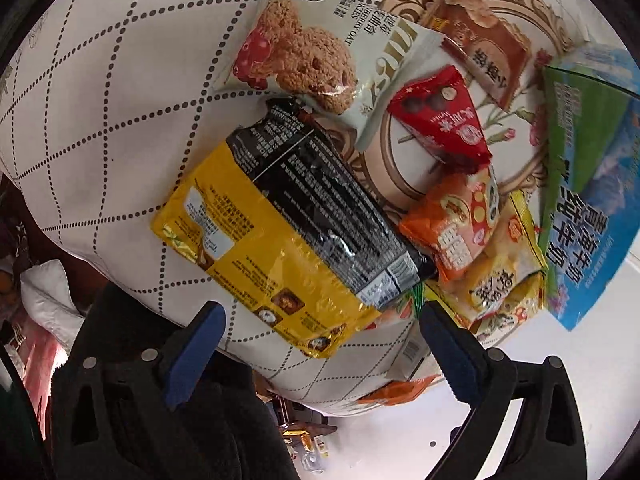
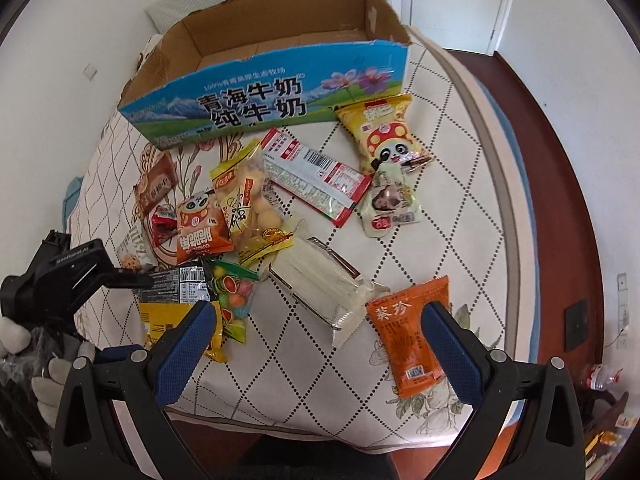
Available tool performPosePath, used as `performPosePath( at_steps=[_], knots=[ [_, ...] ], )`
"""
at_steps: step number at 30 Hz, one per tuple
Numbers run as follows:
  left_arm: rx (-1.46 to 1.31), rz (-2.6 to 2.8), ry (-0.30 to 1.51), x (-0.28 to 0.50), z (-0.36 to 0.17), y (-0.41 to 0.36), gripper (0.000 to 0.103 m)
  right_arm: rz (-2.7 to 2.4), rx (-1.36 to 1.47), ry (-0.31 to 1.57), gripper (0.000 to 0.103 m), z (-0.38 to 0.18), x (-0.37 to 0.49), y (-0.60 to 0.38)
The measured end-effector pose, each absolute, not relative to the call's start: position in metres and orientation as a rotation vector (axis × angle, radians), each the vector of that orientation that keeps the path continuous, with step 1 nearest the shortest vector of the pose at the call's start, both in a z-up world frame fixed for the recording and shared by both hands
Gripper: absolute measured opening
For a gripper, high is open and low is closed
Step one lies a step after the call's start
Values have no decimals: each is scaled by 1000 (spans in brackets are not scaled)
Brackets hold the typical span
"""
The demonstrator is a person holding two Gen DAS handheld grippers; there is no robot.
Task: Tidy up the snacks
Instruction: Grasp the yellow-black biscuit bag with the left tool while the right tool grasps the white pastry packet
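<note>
1. The step in hand is judged to be the approach for a first pick — the snacks are spread loose on the quilted bed (image 2: 460, 184), and the box (image 2: 280, 92) at the far end is seen empty.
2. The left gripper (image 1: 320, 332) is held above the yellow bag (image 1: 272, 264), tilted steeply down; its jaws are spread wide, with nothing pressed between the pads (image 1: 192, 356).
3. The right gripper (image 2: 316, 344) is also pointed steeply down, over the near edge of the bed, its jaws apart and empty. The orange packet (image 2: 412, 344) lies just inside its right finger, the clear pack (image 2: 324, 284) just beyond.
4. Next, a further drop is probably called for, so that the yellow bag's edge is straddled before closing — a thin, slippery bag may slide.
5. The box is well apart from both grippers, so a carry across the bed is expected.
</note>
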State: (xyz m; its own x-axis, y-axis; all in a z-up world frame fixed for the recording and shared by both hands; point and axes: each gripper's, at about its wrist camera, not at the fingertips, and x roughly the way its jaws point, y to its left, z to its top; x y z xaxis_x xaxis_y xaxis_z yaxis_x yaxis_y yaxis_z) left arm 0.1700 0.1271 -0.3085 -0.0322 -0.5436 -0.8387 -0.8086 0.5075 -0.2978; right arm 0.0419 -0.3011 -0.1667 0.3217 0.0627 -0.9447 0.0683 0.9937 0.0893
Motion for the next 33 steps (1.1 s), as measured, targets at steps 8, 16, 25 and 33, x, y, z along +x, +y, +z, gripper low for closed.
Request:
performPosePath(
  at_steps=[8, 16, 25, 33],
  knots=[
    [-1255, 485, 1741, 180, -338, 121, 99, 105, 83, 1313, 103, -205, 71, -279],
    [-1241, 546, 1709, 175, -356, 132, 98, 157, -4, 1321, 103, -212, 96, -261],
    [-361, 216, 1708, 222, -311, 77, 95, 81, -95, 1337, 103, -207, 93, -263],
    [470, -21, 1551, 201, -308, 0, 94, 28, -116, 1385, 103, -224, 94, -263]
  ],
)
